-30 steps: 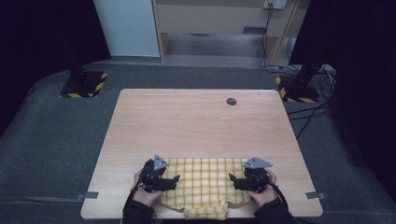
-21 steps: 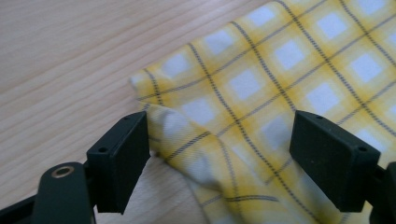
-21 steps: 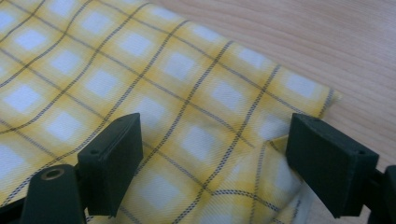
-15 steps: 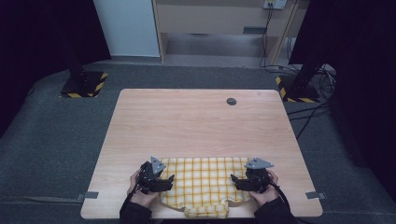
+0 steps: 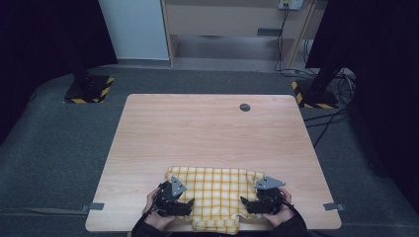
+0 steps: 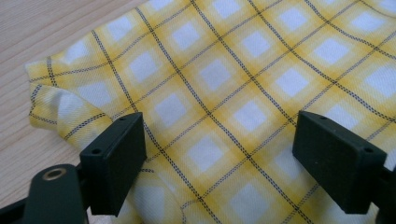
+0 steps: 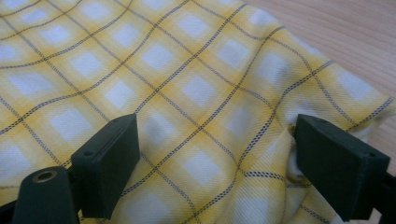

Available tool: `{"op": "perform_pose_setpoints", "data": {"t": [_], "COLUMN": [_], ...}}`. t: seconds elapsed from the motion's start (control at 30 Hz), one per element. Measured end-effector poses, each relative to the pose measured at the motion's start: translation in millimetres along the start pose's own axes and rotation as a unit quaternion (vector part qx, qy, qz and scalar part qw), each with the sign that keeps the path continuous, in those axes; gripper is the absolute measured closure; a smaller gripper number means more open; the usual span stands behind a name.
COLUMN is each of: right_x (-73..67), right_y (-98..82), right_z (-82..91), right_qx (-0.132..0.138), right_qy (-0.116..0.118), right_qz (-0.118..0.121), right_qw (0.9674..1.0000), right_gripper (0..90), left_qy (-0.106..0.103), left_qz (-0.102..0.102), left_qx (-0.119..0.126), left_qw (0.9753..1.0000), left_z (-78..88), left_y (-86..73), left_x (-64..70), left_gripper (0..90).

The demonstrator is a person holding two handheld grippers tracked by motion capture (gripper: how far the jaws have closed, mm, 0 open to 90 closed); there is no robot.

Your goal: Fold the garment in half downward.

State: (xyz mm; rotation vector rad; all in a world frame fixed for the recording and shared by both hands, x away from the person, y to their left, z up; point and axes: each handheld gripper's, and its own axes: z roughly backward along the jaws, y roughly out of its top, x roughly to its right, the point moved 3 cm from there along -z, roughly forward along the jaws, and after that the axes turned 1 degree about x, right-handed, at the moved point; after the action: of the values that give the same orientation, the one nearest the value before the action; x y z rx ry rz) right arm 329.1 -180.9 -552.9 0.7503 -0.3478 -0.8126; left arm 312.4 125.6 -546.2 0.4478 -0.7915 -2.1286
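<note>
While the pale wooden bench (image 5: 212,133) lies mostly bare, the yellow checked cloth (image 5: 215,190) sits at its near edge, directly in front of the person, with its long axis running across from one hand to the other. A narrow flap of it hangs or folds toward the near rim between the hands. Both hands are at the cloth's two short ends, so neither has an advantage of nearness: the left gripper (image 5: 184,206) stands over the left end and the right gripper (image 5: 248,204) over the right end, each pointing inward along the cloth.

Seen from the left gripper view, the fingers (image 6: 114,165) stand wide apart with flat fabric between them, unpinched, and a small fold at the corner lies just to the left of them. Their jaws have just been opening, as have those of the right. Seen from the right gripper view, the fingers (image 7: 107,161) are likewise wide, and a wrinkled edge rises against the far pad without being clamped. Any next pinch would likely have to come down onto these end edges.
</note>
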Motion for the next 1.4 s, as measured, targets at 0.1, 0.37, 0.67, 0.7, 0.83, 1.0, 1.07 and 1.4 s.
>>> {"op": "perform_pose_setpoints", "data": {"t": [0.1,0.37,0.67,0.7,0.83,1.0,1.07,1.4], "right_x": [5.1,13.8,-2.7,-4.5,-8.0,-19.6,-26.9,-20.0], "right_y": [1.7,11.9,6.4,6.0,9.0,17.2,14.6,-2.3], "right_z": [-3.4,-10.5,9.8,10.2,16.9,34.6,31.3,2.0], "right_qx": [0.007,0.011,0.022,0.022,0.034,0.066,0.050,-0.007], "right_qy": [0.002,-0.007,0.003,0.004,-0.017,0.000,0.021,0.024], "right_qz": [0.001,-0.005,0.017,0.021,0.040,0.043,0.043,0.020], "right_qw": [1.0000,0.9999,0.9996,0.9995,0.9985,0.9969,0.9976,0.9995], "right_gripper": [14.9,14.1,12.8,12.8,12.4,12.0,11.7,10.7], "left_qy": [-0.003,-0.019,-0.021,-0.017,-0.015,-0.014,-0.013,-0.007], "left_qz": [0.007,0.029,0.014,0.008,0.007,0.009,0.011,0.019], "left_qx": [0.004,0.006,-0.006,-0.010,-0.008,-0.009,-0.009,-0.006], "left_qw": [1.0000,0.9994,0.9997,0.9998,0.9998,0.9998,0.9998,0.9998], "left_z": [-2.1,-0.8,3.1,2.0,1.5,1.3,1.5,2.0], "left_y": [0.7,4.8,-0.1,-0.8,-1.0,-0.9,-1.1,-2.5], "left_x": [-2.9,-2.1,5.1,5.8,6.5,6.7,7.0,9.2], "left_gripper": [15.3,14.3,12.5,12.5,11.9,11.8,11.9,11.5]}}
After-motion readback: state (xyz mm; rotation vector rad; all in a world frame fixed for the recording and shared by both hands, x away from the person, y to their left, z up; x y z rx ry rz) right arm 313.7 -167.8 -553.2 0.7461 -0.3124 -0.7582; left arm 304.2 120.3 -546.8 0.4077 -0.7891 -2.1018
